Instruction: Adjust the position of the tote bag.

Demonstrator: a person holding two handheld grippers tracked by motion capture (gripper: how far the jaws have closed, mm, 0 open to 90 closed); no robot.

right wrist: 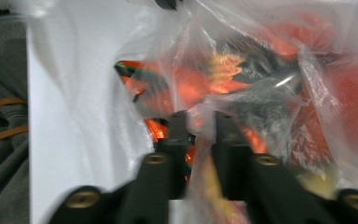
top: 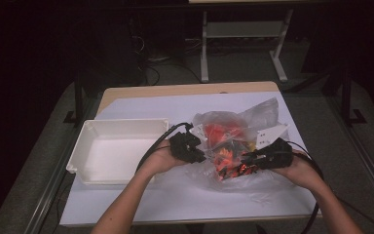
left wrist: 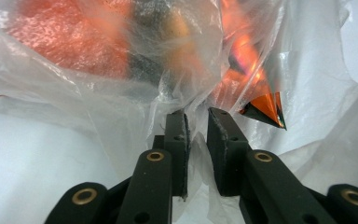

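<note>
A clear plastic bag (top: pixel 253 113) full of red, orange and black packets (top: pixel 222 132) lies on the white sheet, right of the table's middle. My left gripper (top: pixel 200 150) is at the bag's left side. In the left gripper view its jaws (left wrist: pixel 197 114) stand a little apart, with a thin fold of the bag's film (left wrist: pixel 98 107) running loosely between the pads. An orange foil packet (left wrist: pixel 263 105) shows through the film just to the right. My right gripper (top: pixel 246 161) is at the bag's front right. Its jaws (right wrist: pixel 200 116) pinch a bunched fold of the bag (right wrist: pixel 270 93); that view is blurred.
A white, empty plastic tray (top: pixel 121 122) sits on the left of the table, close to my left forearm. The white sheet (top: pixel 175 195) covers most of the wooden tabletop. Dark floor and metal table legs lie beyond the far edge.
</note>
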